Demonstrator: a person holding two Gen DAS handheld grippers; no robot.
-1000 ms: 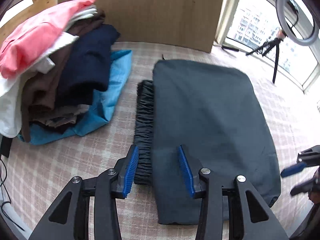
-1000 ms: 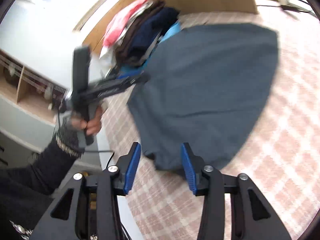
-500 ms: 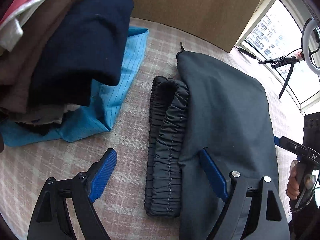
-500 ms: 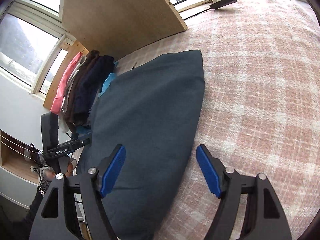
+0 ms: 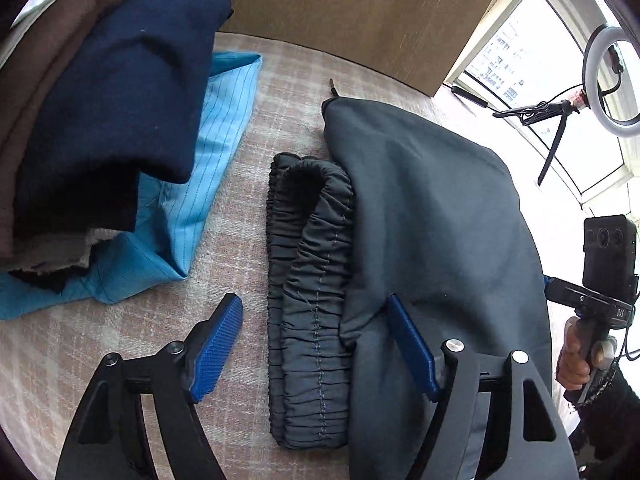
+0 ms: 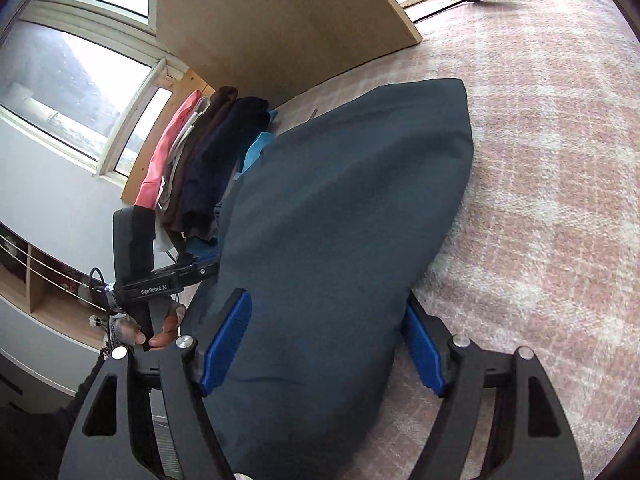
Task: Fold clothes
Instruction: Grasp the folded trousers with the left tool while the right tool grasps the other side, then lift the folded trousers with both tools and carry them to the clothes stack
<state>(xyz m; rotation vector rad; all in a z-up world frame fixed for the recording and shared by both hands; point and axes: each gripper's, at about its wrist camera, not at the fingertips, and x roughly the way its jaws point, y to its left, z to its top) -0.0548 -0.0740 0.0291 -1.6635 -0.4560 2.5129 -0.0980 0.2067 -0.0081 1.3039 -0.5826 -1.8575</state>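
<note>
Dark grey trousers [image 5: 432,220] lie folded flat on a pink plaid blanket [image 5: 72,340], their gathered elastic waistband [image 5: 308,280] doubled along the left side. My left gripper [image 5: 313,304] points steeply down over the waistband's near end. Its jaws are closing with the waistband between them, and the pads stand clear of it. In the right wrist view the same trousers [image 6: 340,200] fill the middle. My right gripper [image 6: 325,302] is open and straddles their near right edge, with one pad over the cloth and the other beside it.
A pile of folded clothes [image 5: 112,100] rests on a light blue cloth [image 5: 208,184] at the left. A wooden board [image 5: 340,12] stands behind. A ring light on a tripod [image 5: 608,52] is by the window. A hand [image 5: 572,360] holds the right gripper's handle.
Both grippers came down closer to the trousers and their jaws widened. The left one moved over the waistband; the right one swung round onto the trousers' right edge.
</note>
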